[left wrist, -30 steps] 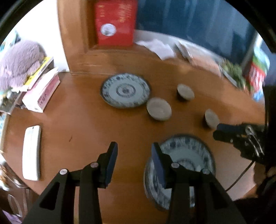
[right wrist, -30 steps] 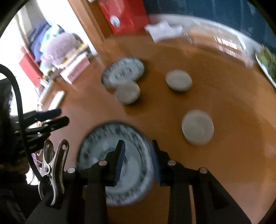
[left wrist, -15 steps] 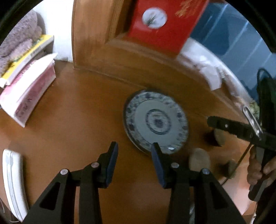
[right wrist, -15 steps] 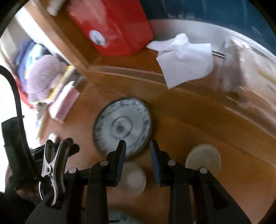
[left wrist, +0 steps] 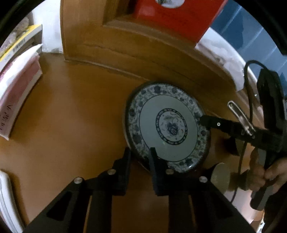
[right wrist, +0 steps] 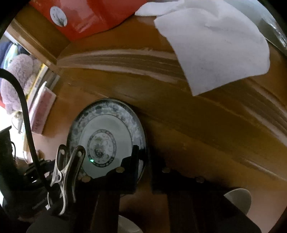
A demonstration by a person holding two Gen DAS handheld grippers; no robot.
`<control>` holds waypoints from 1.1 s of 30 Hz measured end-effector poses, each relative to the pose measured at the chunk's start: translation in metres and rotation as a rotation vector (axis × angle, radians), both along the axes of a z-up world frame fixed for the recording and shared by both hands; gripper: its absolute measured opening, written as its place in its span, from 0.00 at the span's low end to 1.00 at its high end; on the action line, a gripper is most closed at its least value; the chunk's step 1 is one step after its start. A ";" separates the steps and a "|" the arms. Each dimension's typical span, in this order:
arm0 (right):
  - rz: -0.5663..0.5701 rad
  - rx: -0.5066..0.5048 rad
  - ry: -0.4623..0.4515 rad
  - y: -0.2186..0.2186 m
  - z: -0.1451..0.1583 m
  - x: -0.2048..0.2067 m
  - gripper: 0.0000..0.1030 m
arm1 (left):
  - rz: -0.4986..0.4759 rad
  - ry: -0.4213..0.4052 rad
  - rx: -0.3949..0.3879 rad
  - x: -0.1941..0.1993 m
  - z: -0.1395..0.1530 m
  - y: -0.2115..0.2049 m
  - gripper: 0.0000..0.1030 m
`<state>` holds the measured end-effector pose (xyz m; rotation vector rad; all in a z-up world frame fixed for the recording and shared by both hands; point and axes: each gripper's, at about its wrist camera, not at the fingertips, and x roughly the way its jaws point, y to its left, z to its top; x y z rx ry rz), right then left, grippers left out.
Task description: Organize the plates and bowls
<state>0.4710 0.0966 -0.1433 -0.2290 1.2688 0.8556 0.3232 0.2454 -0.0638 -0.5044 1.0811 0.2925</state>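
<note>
A blue-and-white patterned plate (left wrist: 166,125) lies on the wooden table near the raised back ledge; it also shows in the right wrist view (right wrist: 105,139). My left gripper (left wrist: 140,154) is open, one finger on each side of the plate's near-left rim. My right gripper (right wrist: 145,157) is open and straddles the plate's right rim; its finger (left wrist: 213,122) shows over the rim in the left wrist view. A small bowl (left wrist: 220,176) stands to the plate's lower right, also in the right wrist view (right wrist: 238,199).
A red box (left wrist: 177,16) and white paper (right wrist: 211,43) lie on the ledge behind the plate. Books (left wrist: 16,86) are stacked at the left. A white flat object (left wrist: 7,202) lies at the table's near left edge.
Both grippers moved forward from the near plate to the far plate and now straddle its rim on opposite sides. The plate looks much larger in both views.
</note>
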 end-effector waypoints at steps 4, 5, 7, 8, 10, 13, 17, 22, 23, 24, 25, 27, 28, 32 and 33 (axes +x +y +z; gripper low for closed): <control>-0.007 0.050 -0.029 -0.006 0.034 -0.005 0.09 | -0.004 -0.043 0.048 -0.010 0.031 -0.009 0.19; -0.002 0.068 -0.044 -0.008 0.048 -0.009 0.09 | 0.001 -0.057 0.049 -0.014 0.040 -0.012 0.19; 0.003 0.092 -0.062 -0.015 0.068 -0.016 0.09 | 0.015 -0.083 0.065 -0.024 0.059 -0.019 0.19; 0.002 0.107 -0.064 -0.022 0.079 -0.021 0.09 | 0.012 -0.096 0.075 -0.030 0.068 -0.025 0.19; -0.005 0.131 -0.068 -0.037 0.095 -0.032 0.09 | 0.000 -0.113 0.090 -0.039 0.079 -0.040 0.19; -0.024 0.159 -0.084 -0.066 0.111 -0.056 0.08 | -0.021 -0.122 0.085 -0.056 0.089 -0.061 0.19; -0.038 0.157 -0.070 -0.111 0.110 -0.082 0.08 | -0.058 -0.108 0.101 -0.075 0.093 -0.094 0.19; -0.076 0.125 -0.032 -0.153 0.089 -0.105 0.08 | -0.102 -0.066 0.087 -0.092 0.083 -0.135 0.19; -0.084 0.119 -0.026 -0.158 0.085 -0.110 0.08 | -0.112 -0.054 0.084 -0.096 0.079 -0.143 0.19; -0.096 0.111 -0.015 -0.166 0.081 -0.114 0.08 | -0.120 -0.041 0.080 -0.098 0.074 -0.151 0.19; -0.104 0.105 -0.006 -0.172 0.076 -0.117 0.09 | -0.127 -0.030 0.076 -0.101 0.070 -0.157 0.19; -0.109 0.090 0.012 -0.185 0.067 -0.125 0.09 | -0.139 -0.006 0.067 -0.108 0.061 -0.171 0.19; -0.110 0.084 0.024 -0.194 0.061 -0.129 0.09 | -0.144 0.006 0.063 -0.112 0.057 -0.177 0.19; -0.128 0.057 0.075 -0.213 0.038 -0.141 0.08 | -0.151 0.065 0.042 -0.118 0.036 -0.187 0.19; -0.132 0.053 0.089 -0.217 0.031 -0.145 0.08 | -0.147 0.077 0.043 -0.118 0.031 -0.187 0.19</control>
